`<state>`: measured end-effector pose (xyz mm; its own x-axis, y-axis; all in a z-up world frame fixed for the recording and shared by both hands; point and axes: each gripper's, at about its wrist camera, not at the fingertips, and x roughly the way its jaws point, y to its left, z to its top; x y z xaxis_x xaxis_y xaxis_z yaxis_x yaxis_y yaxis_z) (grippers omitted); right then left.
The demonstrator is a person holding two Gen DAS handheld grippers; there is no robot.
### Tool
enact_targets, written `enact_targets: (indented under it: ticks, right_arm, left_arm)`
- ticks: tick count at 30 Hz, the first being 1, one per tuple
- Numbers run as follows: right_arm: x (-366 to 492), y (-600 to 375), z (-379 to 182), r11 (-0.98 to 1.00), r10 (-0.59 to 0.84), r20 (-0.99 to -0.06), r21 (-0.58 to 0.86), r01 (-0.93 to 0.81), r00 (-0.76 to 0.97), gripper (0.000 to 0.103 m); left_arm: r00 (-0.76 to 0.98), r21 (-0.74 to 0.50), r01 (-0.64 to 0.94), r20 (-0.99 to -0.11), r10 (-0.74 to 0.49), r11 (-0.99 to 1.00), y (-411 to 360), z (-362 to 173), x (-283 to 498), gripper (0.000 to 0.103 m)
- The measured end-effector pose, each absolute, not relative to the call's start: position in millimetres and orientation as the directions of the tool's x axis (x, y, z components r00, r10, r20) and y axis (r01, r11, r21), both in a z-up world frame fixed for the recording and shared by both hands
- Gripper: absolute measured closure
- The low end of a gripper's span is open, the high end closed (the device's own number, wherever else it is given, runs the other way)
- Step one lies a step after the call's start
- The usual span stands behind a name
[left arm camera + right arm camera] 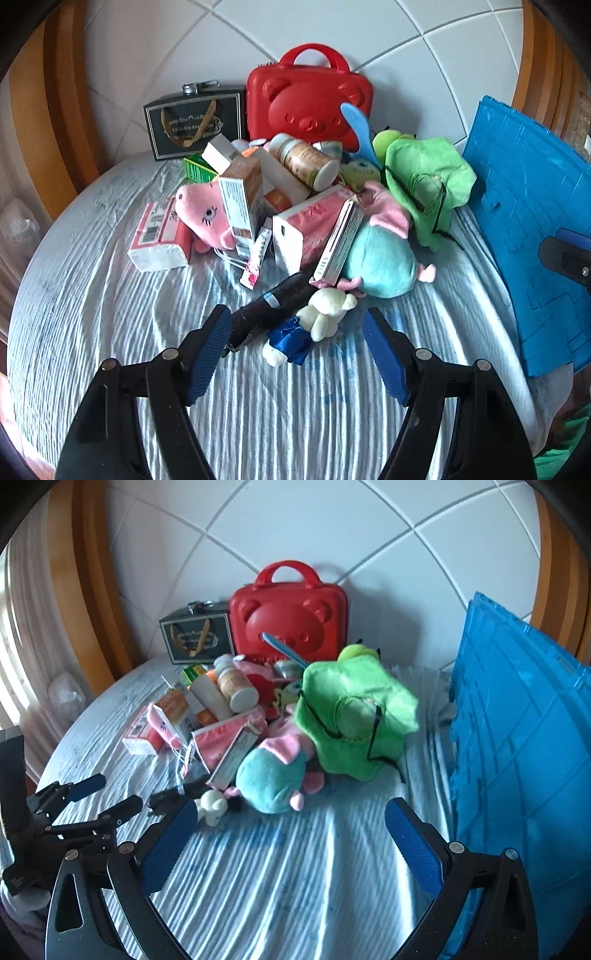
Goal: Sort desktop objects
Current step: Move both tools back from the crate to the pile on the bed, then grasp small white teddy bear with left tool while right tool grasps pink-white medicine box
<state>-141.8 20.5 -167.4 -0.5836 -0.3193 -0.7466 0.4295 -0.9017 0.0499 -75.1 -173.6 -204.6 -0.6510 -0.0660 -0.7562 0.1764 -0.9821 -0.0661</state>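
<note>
**Both grippers wide open over the pile, nothing grabbed**

The left gripper (295,343) has its blue pads (208,347) spread wide and holds nothing. A small white bear (325,314) and a black brush (269,310) lie on the cloth (110,295) just ahead, in line with the gap, with no visible contact. The right gripper (291,834) is just as wide, only bare striped cloth between its pads (413,845), well short of the teal plush (269,779).

Count, best I can: one red bear case (308,99), one dark gift box (194,118), one blue crate (532,221), one bottle (306,162), one green frog plush (424,181), one pink plush (201,210), and at least five cartons and packs, tangled so I can't be exact.

The left view shows the brush and pink plush clearly, plus a sliver of the other gripper at the right edge. The right view shows the left gripper from the side and more of the crate wall.

The whole pile sits mid-cloth, in front of the case, crate to its right.
</note>
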Motion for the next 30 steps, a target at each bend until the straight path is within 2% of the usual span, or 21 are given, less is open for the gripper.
enact_targets:
  ticks: [14,15,16,17,19,21,24,30]
  right_arm:
    - [-211,11,-252,-0.923,-0.264,-0.865,0.099,0.371,-0.426,0.0]
    - [-214,11,-255,-0.924,-0.262,-0.867,0.098,0.37,-0.424,0.0]
    - [-217,9,-257,-0.924,-0.261,-0.868,0.098,0.369,-0.422,0.0]
    - [-220,9,-259,-0.924,-0.262,-0.869,0.1,0.368,-0.42,0.0]
    - [-225,6,-264,-0.924,-0.263,-0.874,0.105,0.368,-0.409,0.0]
    - [-230,2,-269,-0.922,-0.264,-0.88,0.111,0.371,-0.394,0.0]
    - [-233,-5,-270,-0.915,-0.282,-0.883,0.129,0.382,-0.377,0.0]
    - [-237,-28,-260,-0.89,-0.348,-0.866,0.185,0.417,-0.359,0.0]
  left_arm:
    - [-0.492,-0.056,0.098,-0.871,0.001,-0.994,-163,-294,-142,0.03]
    - [-0.479,-0.055,0.092,-0.878,0.004,-0.994,-161,-300,-147,0.032]
    - [-0.47,-0.055,0.088,-0.883,0.007,-0.995,-161,-304,-150,0.036]
    - [-0.455,-0.055,0.08,-0.89,0.012,-0.995,-159,-310,-153,0.044]
    - [-0.453,-0.068,0.067,-0.891,0.031,-0.995,-159,-314,-156,0.049]
    - [-0.452,-0.1,0.064,-0.89,0.06,-0.993,-161,-314,-157,0.059]
    - [-0.463,-0.12,0.072,-0.883,0.073,-0.99,-166,-304,-152,0.066]
    - [-0.568,-0.131,0.114,-0.822,0.043,-0.985,-185,-262,-138,0.067]
